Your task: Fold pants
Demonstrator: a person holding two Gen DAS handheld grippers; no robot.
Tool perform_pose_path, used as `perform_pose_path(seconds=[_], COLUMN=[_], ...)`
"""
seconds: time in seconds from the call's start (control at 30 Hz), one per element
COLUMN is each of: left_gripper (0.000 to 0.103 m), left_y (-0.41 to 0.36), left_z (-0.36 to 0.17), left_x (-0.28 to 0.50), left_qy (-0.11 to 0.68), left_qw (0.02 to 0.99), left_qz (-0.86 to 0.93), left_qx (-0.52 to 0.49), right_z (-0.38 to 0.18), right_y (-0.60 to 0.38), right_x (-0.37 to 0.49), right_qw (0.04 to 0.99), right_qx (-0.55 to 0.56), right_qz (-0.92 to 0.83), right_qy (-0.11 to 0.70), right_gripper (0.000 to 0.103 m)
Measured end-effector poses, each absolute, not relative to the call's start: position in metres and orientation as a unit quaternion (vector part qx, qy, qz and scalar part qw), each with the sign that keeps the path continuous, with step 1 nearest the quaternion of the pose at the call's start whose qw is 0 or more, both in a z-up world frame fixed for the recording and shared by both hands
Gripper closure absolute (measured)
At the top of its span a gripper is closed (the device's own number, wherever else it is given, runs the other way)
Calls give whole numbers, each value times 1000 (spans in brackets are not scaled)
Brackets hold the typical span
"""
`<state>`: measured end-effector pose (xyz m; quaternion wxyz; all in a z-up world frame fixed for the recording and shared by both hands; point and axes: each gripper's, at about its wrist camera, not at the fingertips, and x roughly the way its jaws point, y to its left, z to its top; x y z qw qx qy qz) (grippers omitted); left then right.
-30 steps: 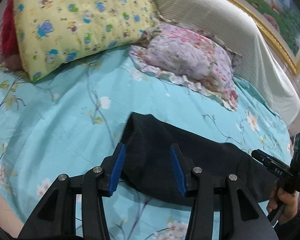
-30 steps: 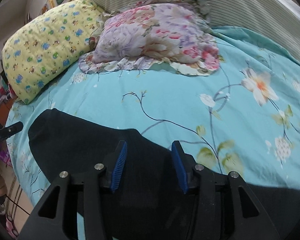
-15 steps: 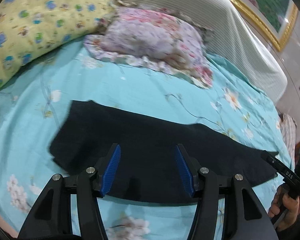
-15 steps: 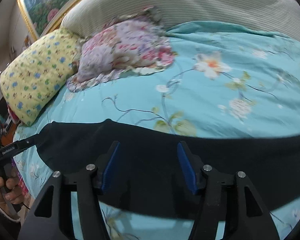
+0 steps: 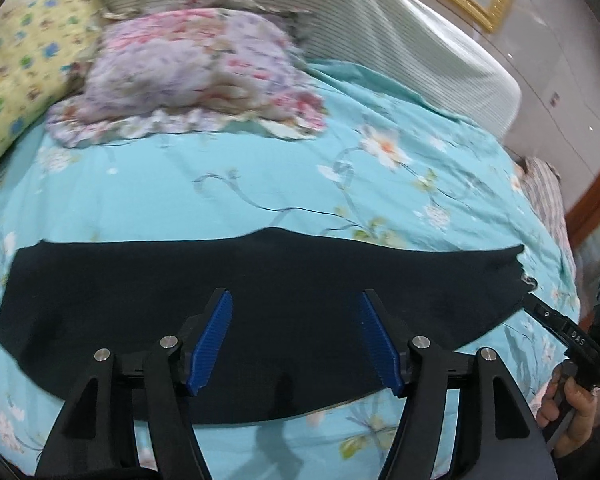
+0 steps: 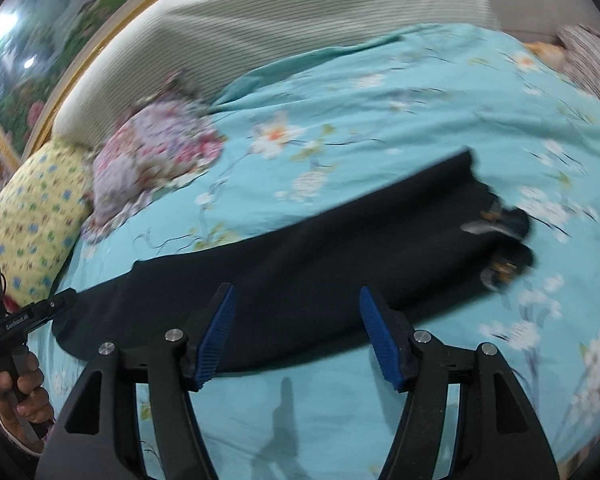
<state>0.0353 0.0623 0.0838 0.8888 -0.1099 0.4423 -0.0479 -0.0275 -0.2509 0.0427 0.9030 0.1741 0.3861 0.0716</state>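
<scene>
The pants (image 5: 260, 304) look soft, light and limp on the bed (image 5: 260, 184); best pinched at the 3 o'clock waistband and the 9 o'clock hems. Left hand-held gripper (image 5: 296, 338) and right hand-held gripper (image 6: 296, 336) are both empty, jaws opening wide.

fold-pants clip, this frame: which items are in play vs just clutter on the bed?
In play:
- dark pants, laid out long and flat on the sheet
- left claw, jaws opening, nothing gripped
- right claw, jaws opening, nothing gripped

Just lying about:
- yellow pillow
- floral pillow
- turquoise floral sheet, the work surface only
- striped cover
- framed picture
</scene>
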Motion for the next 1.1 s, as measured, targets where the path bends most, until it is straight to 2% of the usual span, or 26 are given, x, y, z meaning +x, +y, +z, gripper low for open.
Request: perform_pose_path(seconds=[0.53, 0.87, 0.93, 1.0, 1.03, 1.1], left_gripper=[32, 30, 30, 30, 30, 30], left_y=[-43, -102, -116, -131, -141, -156], left_z=[80, 72, 69, 66, 64, 61], left_x=[99, 129, 135, 141, 144, 150], left_qy=[478, 499, 504, 509, 511, 518], left_qw=[864, 845, 839, 832, 827, 819], left_qz=[-146, -192, -204, -220, -230, -246], left_qx=[-52, -9, 5, 19, 27, 35], right_z=[11, -4, -4, -6, -7, -12], right_y=[-339, -351, -353, -359, -363, -370], right_x=[-39, -12, -11, -12, -12, -13], right_qw=[867, 842, 844, 845, 844, 843], right_qx=[321, 387, 388, 385, 388, 390], right_qz=[-39, -66, -73, -80, -76, -67], right_qy=[380, 369, 362, 362, 362, 365], right_gripper=[32, 30, 39, 62, 66, 84])
